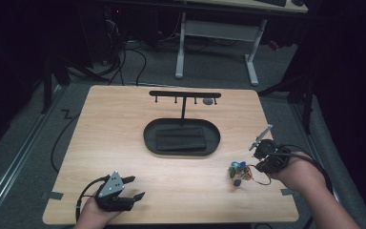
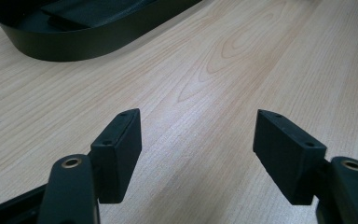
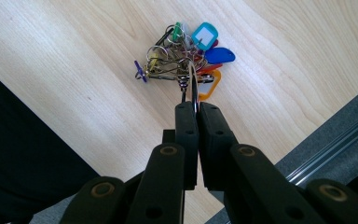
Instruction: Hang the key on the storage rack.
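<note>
Right gripper view: a bunch of keys (image 3: 182, 60) with coloured tags lies on the wooden table (image 3: 74, 70), and the right gripper (image 3: 196, 109) has its 2 jaws pressed together on the large wire ring that leads out of the bunch. The bunch lies straight ahead of those jaws, along their line, just beyond the tips. In the high view it sits near the table's right edge, just left of the right gripper (image 1: 259, 167), and well apart from the left gripper (image 1: 136, 187), whose jaws stand wide with nothing between them. Farther back stand a black oval tray (image 1: 150, 138) and a hook rack (image 1: 185, 94), probably the keys' destination, up and left.
</note>
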Motion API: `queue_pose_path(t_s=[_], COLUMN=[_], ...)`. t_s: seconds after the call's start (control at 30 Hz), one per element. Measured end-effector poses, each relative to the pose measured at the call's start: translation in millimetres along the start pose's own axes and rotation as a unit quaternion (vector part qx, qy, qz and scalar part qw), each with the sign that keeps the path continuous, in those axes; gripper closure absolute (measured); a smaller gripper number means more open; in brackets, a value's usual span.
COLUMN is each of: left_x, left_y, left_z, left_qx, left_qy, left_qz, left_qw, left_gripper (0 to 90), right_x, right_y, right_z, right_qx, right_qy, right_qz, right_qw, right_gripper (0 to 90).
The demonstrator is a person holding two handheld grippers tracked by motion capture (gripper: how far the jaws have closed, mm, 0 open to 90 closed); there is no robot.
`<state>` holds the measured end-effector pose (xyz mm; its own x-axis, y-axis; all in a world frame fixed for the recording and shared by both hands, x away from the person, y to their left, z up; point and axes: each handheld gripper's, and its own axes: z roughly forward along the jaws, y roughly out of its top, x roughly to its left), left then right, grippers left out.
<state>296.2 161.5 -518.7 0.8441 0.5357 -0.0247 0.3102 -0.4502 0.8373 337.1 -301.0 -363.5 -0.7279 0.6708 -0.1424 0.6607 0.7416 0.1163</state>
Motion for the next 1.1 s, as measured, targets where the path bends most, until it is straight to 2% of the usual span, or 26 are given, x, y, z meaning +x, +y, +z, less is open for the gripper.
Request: queue_pose_path(t_s=[0.23,0.7,0.77,1.1], left_x=[0.0,-0.3,-0.2,0.8], left_y=[0.2,0.1,0.0,-0.4], left_z=[0.1,-0.7,-0.8,-2.0], left_qx=[0.0,-0.003,-0.003,-0.001], left_qy=[-0.001,0.0,0.0,-0.002], left_qz=[0.0,0.0,0.0,0.0], left_qw=[1.0,1.0,1.0,1.0], left_gripper=[33.1,33.1,33.1,33.1], right_x=[0.4,-2.0,-2.9,-13.5], right_y=[8.3,34.9,39.3,54.7], right_z=[-11.2,-42.4,-45.2,-47.5], right_qx=[-0.006,-0.028,-0.026,-0.037], right_qy=[0.012,0.004,0.002,0.013], right_qz=[-0.002,-0.004,-0.009,0.002], right_qw=[0.9999,0.9996,0.9996,0.9992], right_gripper=[87.8,87.8,87.9,87.9])
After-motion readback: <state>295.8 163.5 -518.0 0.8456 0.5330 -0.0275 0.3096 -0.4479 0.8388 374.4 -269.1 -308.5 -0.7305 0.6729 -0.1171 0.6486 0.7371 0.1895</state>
